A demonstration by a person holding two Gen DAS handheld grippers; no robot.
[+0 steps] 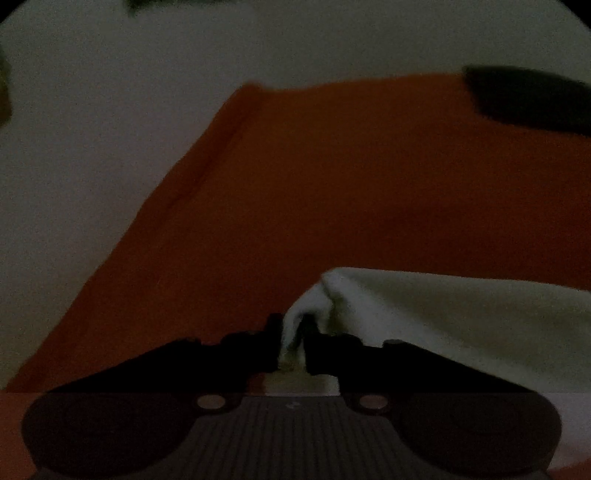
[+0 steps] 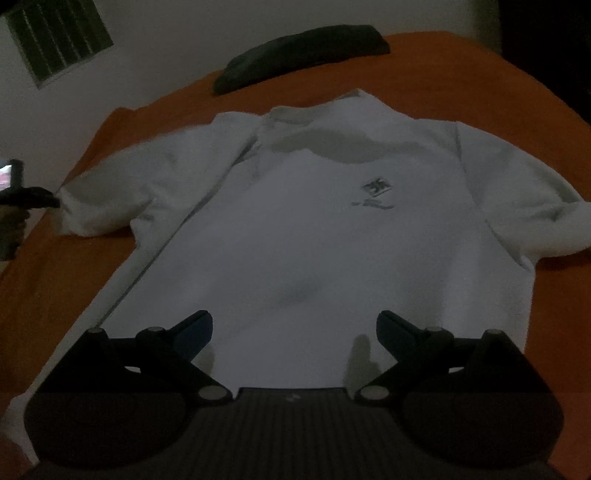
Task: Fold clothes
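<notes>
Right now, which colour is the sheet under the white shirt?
Orange. The sheet shows best in the right wrist view, all around the white shirt.

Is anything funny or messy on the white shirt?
Yes. The white shirt has a faint dark smudge low on its front, like a stain or shadow. Its sleeve is bunched where the left gripper pinches it.

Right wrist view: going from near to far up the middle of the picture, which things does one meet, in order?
right gripper, open over the hem → white shirt → its chest logo → its collar → orange bed cover → dark pillow → pale wall
</notes>
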